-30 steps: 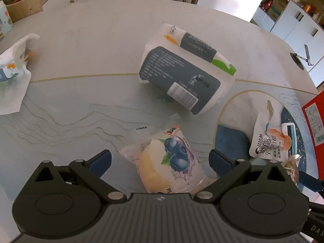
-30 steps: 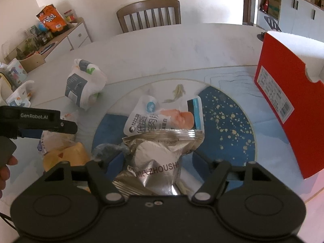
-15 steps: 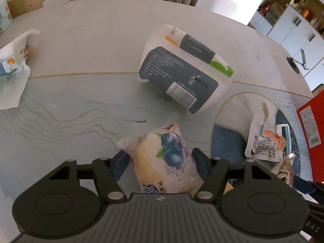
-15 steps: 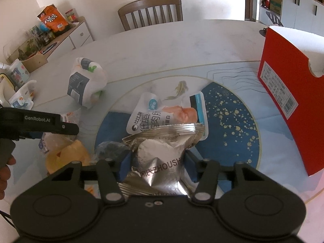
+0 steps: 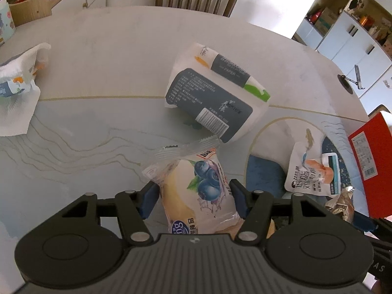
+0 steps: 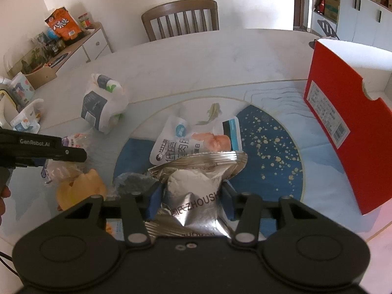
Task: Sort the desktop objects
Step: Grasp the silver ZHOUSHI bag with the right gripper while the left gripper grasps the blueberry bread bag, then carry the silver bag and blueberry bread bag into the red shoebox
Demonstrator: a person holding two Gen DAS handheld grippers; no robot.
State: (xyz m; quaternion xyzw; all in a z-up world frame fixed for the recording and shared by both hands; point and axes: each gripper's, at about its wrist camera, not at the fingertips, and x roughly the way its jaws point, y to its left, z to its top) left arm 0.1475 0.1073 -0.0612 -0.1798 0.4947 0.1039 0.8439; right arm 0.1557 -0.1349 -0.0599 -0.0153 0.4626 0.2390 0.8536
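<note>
Blueberry bread bag (image 5: 196,191) pinched between the blue pads of the left hand-held gripper (image 5: 193,196), both pads pressed against its sides, clear crimped top edge pointing away toward the tissue pack (image 5: 215,93). Cannot tell if lifted off the bench (image 5: 98,56) or resting on it. Silver foil snack bag (image 6: 193,191) squeezed the same way in the right hand-held gripper (image 6: 191,201), pads tight on both sides, crinkled top fanned out wide over the lower edge of the white chicken pouch (image 6: 193,142). White chicken pouch lying flat on the blue round pattern of the bench, just beyond the foil bag. Tissue pack, white with a dark grey label and a green stripe, sitting farther back on the pale part of the bench, tilted on one side. Red box (image 6: 343,132) standing upright on the right side of the bench, well apart from the foil bag, open at the top with white inside. Crumpled white tissue packet (image 5: 17,85) off on the far left. Yellow soft thing (image 6: 80,188) beside the foil bag, near the left hand-held gripper in the right wrist view; cannot tell what. Brown wooden chair (image 6: 181,17) pushed up at the far edge of the bench.
</note>
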